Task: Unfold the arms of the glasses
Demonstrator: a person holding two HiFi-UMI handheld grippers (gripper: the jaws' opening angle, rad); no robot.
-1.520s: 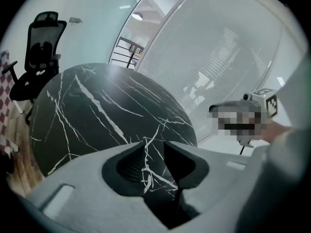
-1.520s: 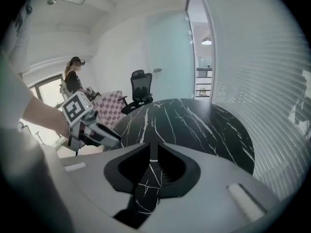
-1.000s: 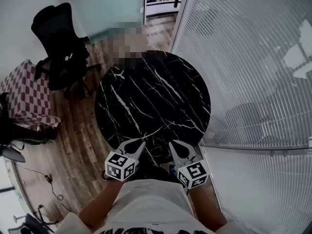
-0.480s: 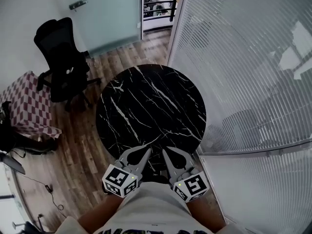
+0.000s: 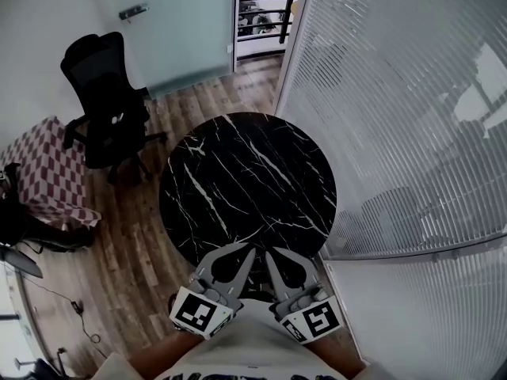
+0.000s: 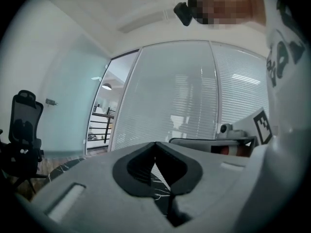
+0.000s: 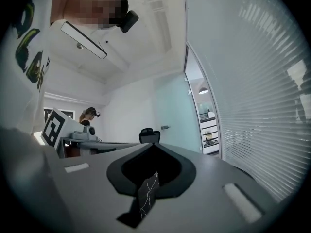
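Observation:
No glasses show in any view. In the head view the round black marble table [image 5: 247,182] is bare on top. My left gripper [image 5: 252,248] and right gripper [image 5: 268,252] are held side by side over the table's near edge, close to my body, tips almost touching. Both are shut with nothing between the jaws. In the left gripper view the left gripper [image 6: 155,143] points level toward the blinds, its jaws together. The right gripper [image 7: 154,144] in its own view is likewise shut and level, aimed at the far wall.
A black office chair [image 5: 107,101] stands left of the table on the wooden floor. A checked cushion [image 5: 40,169] lies at far left. A glass wall with blinds [image 5: 396,133] runs along the right. A frosted door [image 5: 178,22] is behind. Another person [image 7: 90,114] stands far off.
Both grippers have risen toward the head camera and drawn closer together. The left jaws stood apart a second ago and are together now. The right jaws stayed shut.

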